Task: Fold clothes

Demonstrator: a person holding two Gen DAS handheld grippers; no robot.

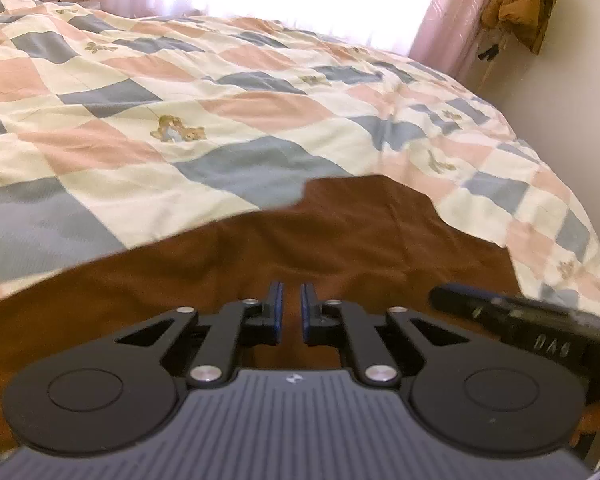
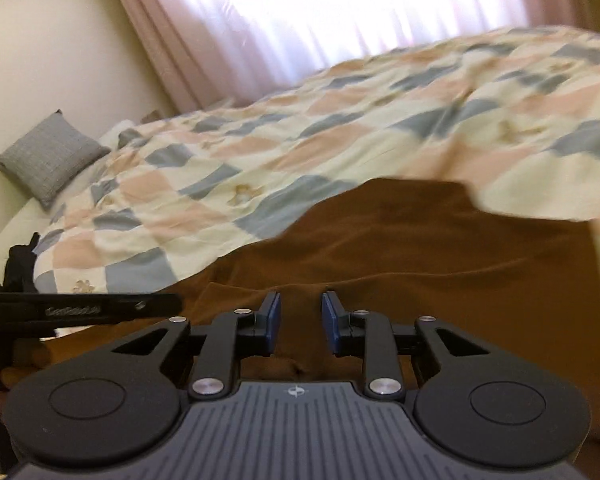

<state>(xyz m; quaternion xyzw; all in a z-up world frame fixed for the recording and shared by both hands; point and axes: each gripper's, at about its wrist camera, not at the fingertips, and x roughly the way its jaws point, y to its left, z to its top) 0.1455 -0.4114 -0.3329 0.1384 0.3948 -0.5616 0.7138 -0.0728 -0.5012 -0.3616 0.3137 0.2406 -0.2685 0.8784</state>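
Note:
A brown garment (image 1: 260, 248) lies spread on the near part of the bed; it also fills the lower half of the right wrist view (image 2: 420, 248). My left gripper (image 1: 291, 308) is low over it with its blue pads (image 1: 276, 312) a narrow gap apart, brown cloth showing between them. My right gripper (image 2: 299, 322) is also low over the garment, its pads (image 2: 330, 324) a little apart with cloth between them. I cannot tell whether either pinches the fabric. Each gripper shows at the edge of the other's view, the right one in the left wrist view (image 1: 520, 320) and the left one in the right wrist view (image 2: 80, 310).
The bed carries a checked quilt (image 1: 220, 100) in pink, blue and cream. A grey cushion (image 2: 48, 156) leans at the wall by the bed's head. Pink curtains (image 2: 228, 40) cover a bright window. A mustard jacket (image 1: 528, 4) hangs in the far right corner.

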